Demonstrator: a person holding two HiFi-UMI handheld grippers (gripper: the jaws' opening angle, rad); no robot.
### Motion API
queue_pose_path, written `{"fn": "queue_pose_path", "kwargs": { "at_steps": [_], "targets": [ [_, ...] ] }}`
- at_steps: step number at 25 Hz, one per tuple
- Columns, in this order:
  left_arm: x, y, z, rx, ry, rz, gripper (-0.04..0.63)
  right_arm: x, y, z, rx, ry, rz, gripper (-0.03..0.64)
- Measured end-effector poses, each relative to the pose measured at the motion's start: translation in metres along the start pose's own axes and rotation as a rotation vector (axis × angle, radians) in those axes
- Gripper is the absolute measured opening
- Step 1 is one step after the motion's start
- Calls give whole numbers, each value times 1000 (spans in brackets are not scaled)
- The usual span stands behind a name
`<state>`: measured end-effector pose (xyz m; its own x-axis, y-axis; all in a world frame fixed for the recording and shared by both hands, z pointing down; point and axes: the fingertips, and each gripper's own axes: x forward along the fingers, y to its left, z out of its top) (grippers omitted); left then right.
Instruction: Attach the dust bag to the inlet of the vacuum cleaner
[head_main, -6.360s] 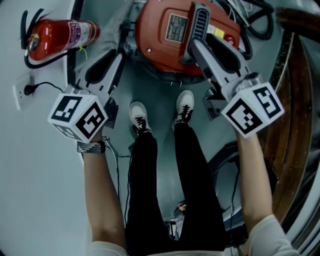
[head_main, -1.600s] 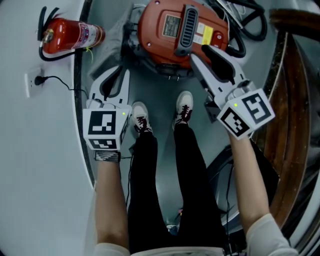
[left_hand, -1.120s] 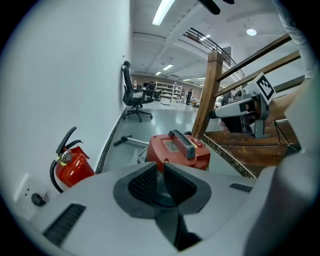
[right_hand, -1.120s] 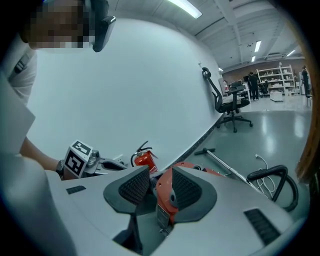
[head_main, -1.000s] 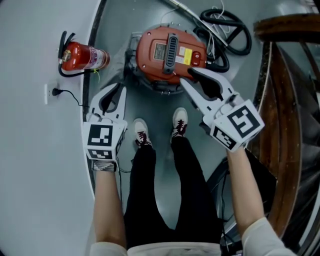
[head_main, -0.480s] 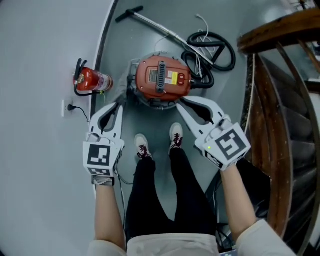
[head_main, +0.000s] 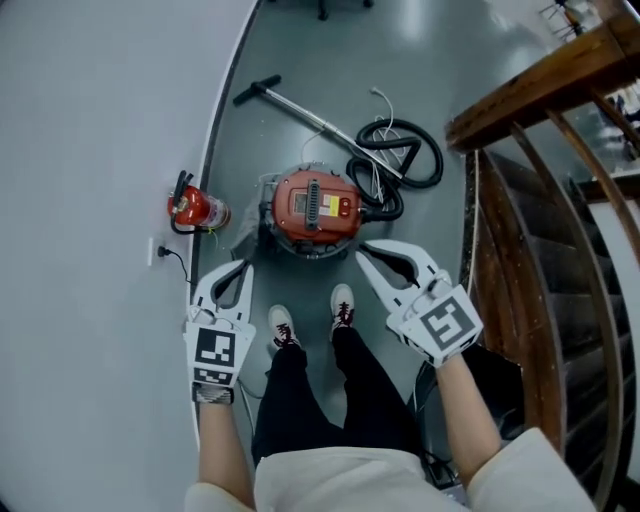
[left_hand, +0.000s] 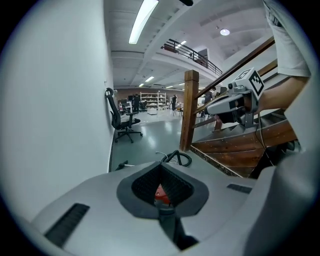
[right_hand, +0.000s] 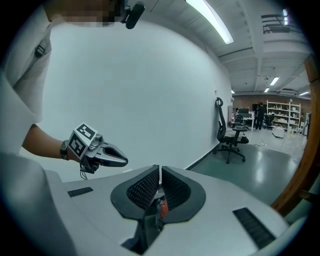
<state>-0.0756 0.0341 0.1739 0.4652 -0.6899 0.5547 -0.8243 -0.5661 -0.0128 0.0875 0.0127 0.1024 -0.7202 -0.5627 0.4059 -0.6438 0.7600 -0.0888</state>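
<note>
The red canister vacuum cleaner stands on the grey floor just beyond my feet, lid down. Its black hose is coiled behind it and the wand lies further back. No dust bag shows in any view. My left gripper hangs high over the floor, left of the vacuum, shut and empty. My right gripper hangs to the vacuum's right; its jaws are closing, tips almost touching, nothing between them. A sliver of red vacuum shows through the left jaws' hollow. In the gripper views each sees the other: right gripper, left gripper.
A red fire extinguisher and a wall socket with a plugged cord sit by the curved white wall on the left. A wooden staircase with a railing runs along the right. A black office chair stands further down the hall.
Both grippers and the head camera have risen, so the vacuum looks smaller and farther below. The right jaws went from wide apart to nearly together. The left jaws stayed shut.
</note>
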Motion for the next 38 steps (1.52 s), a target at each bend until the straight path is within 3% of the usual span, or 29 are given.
{"fn": "queue_pose_path", "kwargs": {
  "at_steps": [5, 17, 30, 38],
  "targets": [
    [-41, 0, 49, 64, -9, 5, 2, -23, 10, 47, -31, -24, -7, 37],
    [-127, 15, 167, 126, -158, 43, 2, -65, 39, 159, -129, -146, -20, 28],
    [-196, 12, 244, 202, -328, 39, 2, -104, 72, 240, -217, -262, -74, 28],
    [-236, -6, 300, 312, -431, 31, 2, -133, 90, 280, -272, -336, -104, 28]
  ]
}}
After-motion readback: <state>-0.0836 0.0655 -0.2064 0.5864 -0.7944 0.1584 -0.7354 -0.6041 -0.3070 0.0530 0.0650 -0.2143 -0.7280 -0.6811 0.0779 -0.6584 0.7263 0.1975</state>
